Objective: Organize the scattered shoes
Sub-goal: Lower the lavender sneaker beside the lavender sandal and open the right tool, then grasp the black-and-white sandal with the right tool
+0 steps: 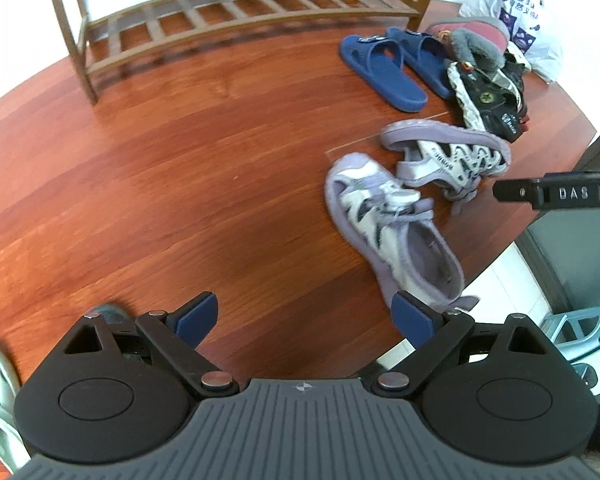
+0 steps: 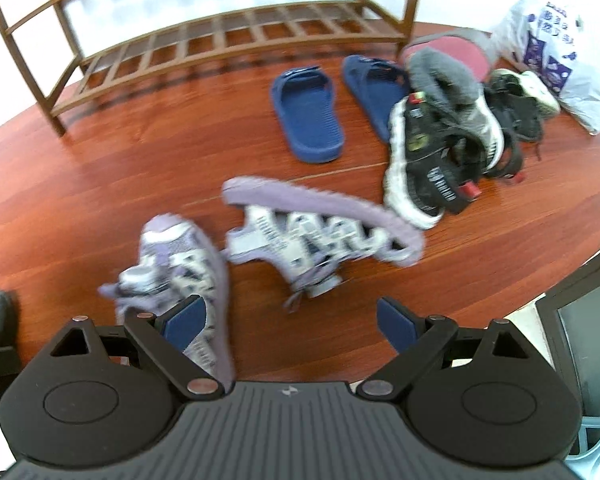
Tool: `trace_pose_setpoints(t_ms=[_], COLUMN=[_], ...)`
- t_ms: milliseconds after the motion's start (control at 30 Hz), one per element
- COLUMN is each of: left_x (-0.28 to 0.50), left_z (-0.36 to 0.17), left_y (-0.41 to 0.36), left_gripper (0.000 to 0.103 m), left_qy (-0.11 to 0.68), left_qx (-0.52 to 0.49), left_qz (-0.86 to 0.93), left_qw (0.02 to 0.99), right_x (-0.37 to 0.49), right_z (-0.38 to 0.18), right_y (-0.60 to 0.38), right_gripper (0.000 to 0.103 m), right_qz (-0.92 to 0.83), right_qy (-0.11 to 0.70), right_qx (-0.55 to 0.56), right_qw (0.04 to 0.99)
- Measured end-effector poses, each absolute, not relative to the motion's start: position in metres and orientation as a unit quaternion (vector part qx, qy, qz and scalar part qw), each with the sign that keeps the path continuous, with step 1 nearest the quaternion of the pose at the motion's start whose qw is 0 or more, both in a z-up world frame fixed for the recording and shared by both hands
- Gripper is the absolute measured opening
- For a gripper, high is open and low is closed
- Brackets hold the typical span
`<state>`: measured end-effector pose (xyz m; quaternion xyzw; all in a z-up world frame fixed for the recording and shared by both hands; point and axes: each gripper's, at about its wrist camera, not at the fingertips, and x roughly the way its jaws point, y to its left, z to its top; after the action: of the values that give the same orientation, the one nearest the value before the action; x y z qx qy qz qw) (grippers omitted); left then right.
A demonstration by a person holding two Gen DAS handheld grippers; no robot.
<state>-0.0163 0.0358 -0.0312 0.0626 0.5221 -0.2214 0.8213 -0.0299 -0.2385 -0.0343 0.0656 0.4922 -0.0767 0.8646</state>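
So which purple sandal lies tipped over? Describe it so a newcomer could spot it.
Start at the wooden shoe rack and come forward past the blue slides. The tipped purple sandal lies on its side, sole edge facing the rack; its upright twin sits left.

The floor (image 1: 140, 168) is reddish-brown wood with streaked grain. The shoe rack (image 1: 236, 12) in the upper frame is mid-brown. Two slides (image 2: 308, 116) are solid navy blue. Two sandals (image 1: 396, 232), centre right, are lilac with white panels and dark stripes. Another sandal (image 2: 424, 160) is black on a white sole with red tabs. The slipper (image 2: 448, 68) is grey fleece over dusty pink. The plastic bag (image 2: 556, 52) is white with purple print. Both grippers' pads (image 1: 196, 320) are dark blue on black.
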Motion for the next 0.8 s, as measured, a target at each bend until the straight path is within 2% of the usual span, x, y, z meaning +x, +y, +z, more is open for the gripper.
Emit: trace_pose_setpoints(t_ms=[533,733,800], left_x=[-0.005,-0.002,-0.001], left_z=[-0.027,-0.029,-0.031], left_y=[-0.063,-0.102,-0.113], left_gripper=[0.094,0.094,0.094], left_qy=[0.524,0.525,0.529], left_qx=[0.023,0.019,0.017], left_qz=[-0.186,-0.181,-0.177], left_qw=[0.831,0.831,0.830], right_x=[0.020,0.041,0.049], right_z=[-0.035,-0.047,-0.054], right_y=[-0.345,-0.368,-0.375], right_gripper=[0.093,0.081,0.071], right_qz=[-0.052,-0.016,-0.001], right_qy=[0.491,0.500,0.506], right_qx=[0.044,0.015,0.006], right_qw=[0.868,0.866,0.862])
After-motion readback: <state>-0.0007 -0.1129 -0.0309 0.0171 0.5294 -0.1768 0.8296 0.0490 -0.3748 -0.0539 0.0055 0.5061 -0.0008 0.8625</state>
